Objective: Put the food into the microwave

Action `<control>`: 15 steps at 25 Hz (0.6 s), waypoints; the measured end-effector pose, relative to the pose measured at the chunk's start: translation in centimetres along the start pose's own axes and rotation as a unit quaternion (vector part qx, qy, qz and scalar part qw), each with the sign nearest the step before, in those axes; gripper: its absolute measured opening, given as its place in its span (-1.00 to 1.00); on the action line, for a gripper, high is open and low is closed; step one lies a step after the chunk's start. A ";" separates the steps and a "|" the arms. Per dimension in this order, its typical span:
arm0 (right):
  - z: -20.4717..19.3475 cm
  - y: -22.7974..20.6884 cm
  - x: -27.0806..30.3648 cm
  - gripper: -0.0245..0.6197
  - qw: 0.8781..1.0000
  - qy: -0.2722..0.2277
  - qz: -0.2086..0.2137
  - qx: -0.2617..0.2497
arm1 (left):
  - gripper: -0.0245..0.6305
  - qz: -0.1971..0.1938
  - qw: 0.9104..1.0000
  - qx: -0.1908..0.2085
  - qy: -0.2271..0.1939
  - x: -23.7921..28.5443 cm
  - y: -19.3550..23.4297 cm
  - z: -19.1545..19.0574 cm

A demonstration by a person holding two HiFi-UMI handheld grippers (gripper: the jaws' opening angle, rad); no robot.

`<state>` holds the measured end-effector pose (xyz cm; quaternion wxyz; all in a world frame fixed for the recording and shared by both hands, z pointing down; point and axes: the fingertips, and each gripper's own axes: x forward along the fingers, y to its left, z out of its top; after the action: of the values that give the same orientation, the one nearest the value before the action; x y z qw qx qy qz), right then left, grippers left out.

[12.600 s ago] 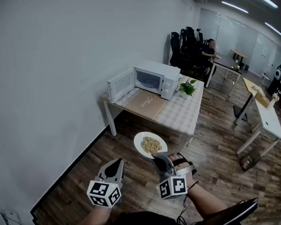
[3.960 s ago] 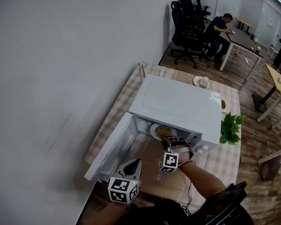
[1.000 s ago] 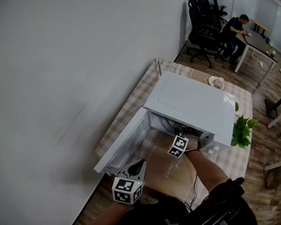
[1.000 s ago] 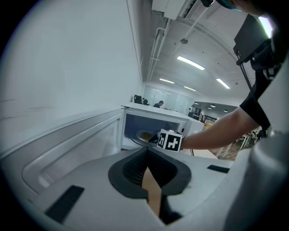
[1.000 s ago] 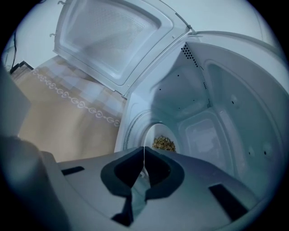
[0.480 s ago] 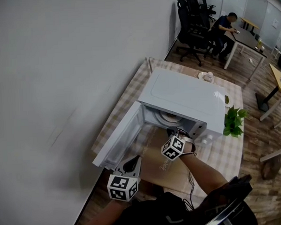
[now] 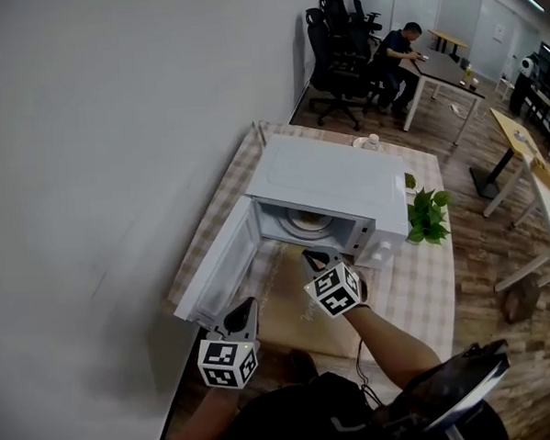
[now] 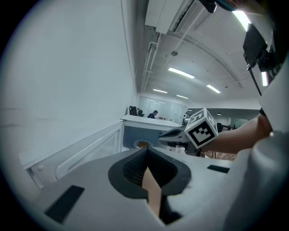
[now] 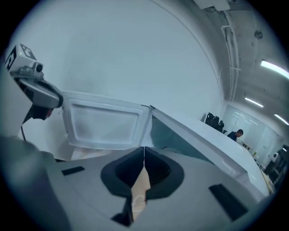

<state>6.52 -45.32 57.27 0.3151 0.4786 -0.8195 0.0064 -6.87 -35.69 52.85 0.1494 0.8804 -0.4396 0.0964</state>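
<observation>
Now your plate of food (image 7: 308, 221) sits inside the microwave (image 7: 332, 176), whose door (image 7: 215, 271) hangs open. Your right gripper (image 7: 315, 255) hovers just outside, fingers together, empty; your left gripper (image 7: 247, 310) likewise. The script on the cardboard (image 7: 284, 301) is perhaps a logo, unreadable.

Light: bright, cool and even; ceiling strip lamps (image 8: 181, 72) glow above the microwave (image 7: 328, 179).
Shadows: soft, on the wall (image 7: 161, 331) left of the microwave and inside its cavity.
Glare: one lamp blown white high above the microwave in the left gripper view.
Edges: both gripper views are fisheye, with black corners and bowed lines.
Focus: the surfaces nearest the lens are soft.
</observation>
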 end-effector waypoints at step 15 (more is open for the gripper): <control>7.1 2.5 -11.5 -0.90 0.972 -0.136 -0.010 0.193 | -0.90 -0.050 0.997 0.005 -0.051 -3.4 -1.8 4.2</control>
<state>4.88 -37.20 46.32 0.1019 0.5347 -0.8333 0.0965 -7.28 -33.58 47.51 0.1270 0.9059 -0.4014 0.0460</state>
